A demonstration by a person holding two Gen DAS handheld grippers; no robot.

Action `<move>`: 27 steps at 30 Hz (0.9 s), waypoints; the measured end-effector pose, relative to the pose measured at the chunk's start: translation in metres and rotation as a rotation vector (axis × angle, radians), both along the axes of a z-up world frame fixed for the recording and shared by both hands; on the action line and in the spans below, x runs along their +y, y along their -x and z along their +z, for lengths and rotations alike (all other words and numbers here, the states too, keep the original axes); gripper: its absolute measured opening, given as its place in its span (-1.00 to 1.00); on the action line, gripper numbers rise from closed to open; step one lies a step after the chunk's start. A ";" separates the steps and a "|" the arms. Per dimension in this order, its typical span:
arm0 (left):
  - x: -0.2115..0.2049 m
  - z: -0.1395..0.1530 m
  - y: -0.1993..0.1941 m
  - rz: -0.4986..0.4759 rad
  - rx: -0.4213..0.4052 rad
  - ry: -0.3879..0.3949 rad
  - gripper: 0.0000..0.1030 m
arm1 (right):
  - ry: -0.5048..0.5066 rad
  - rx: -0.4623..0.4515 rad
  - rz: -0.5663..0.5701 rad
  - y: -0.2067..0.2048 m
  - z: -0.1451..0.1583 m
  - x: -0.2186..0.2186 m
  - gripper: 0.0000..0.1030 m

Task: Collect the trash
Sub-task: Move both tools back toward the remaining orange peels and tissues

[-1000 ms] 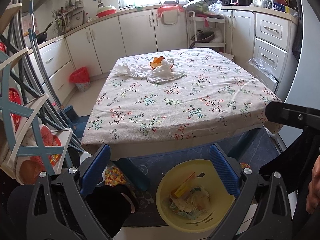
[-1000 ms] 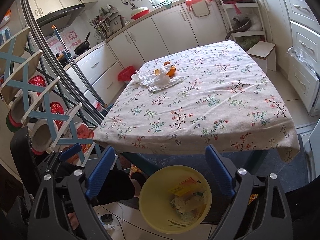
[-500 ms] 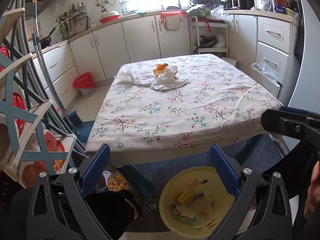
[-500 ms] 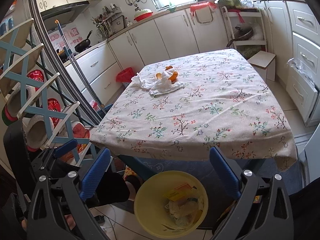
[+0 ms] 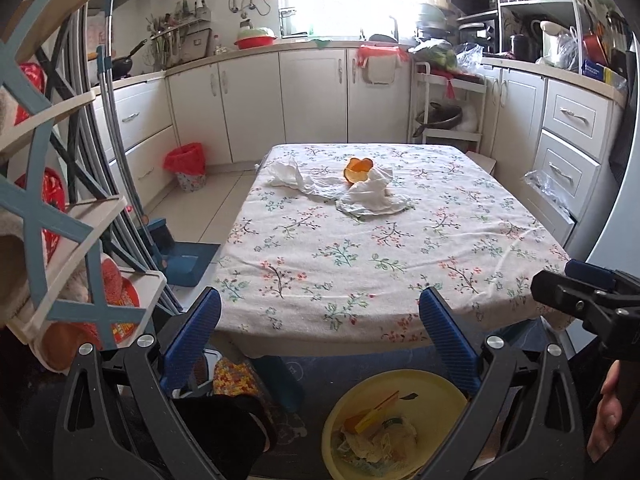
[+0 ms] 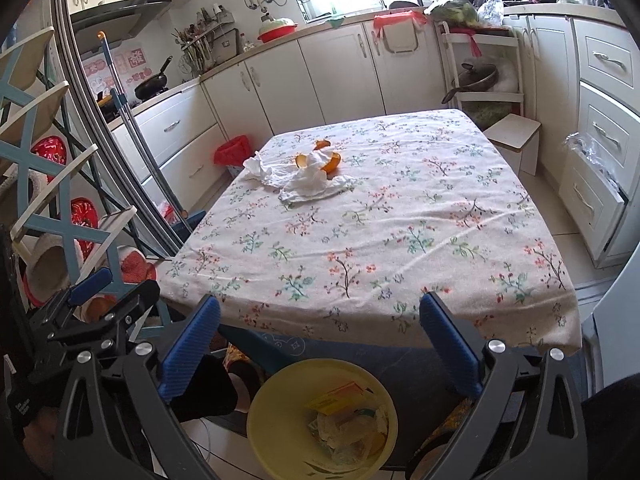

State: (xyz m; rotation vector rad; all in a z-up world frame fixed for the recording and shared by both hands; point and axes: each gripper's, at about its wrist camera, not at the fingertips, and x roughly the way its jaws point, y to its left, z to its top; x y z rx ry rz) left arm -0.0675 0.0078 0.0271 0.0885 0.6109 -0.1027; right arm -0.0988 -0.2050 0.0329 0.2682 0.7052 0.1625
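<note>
On desk (image 5: pixel 400 248) far side: tissues (image 5: pixel 372 200), orange peel (image 5: pixel 357 168). My left hand-held gripper (image 5: pixel 320 332) and right hand-held gripper (image 6: pixel 320 332) both spread, empty. Yellow bin (image 6: pixel 276 408) below. Risk I see: long reach, thin tissue slips, peel rolls off.

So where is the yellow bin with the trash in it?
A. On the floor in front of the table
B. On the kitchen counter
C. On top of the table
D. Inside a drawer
A. The yellow bin sits low on the floor, below the near edge of the table, with wrappers and paper already inside, while the tissues and orange peel are up on the tablecloth.
</note>
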 end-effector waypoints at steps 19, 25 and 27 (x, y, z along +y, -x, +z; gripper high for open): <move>0.004 0.036 -0.096 0.033 -0.033 0.061 0.85 | 0.111 -0.080 0.068 -0.081 0.036 0.004 0.86; 0.001 0.032 -0.120 0.055 -0.026 0.062 0.85 | 0.087 -0.071 0.065 -0.099 0.029 0.002 0.86; 0.000 0.030 -0.127 0.058 -0.019 0.065 0.85 | 0.076 -0.065 0.068 -0.105 0.027 0.003 0.86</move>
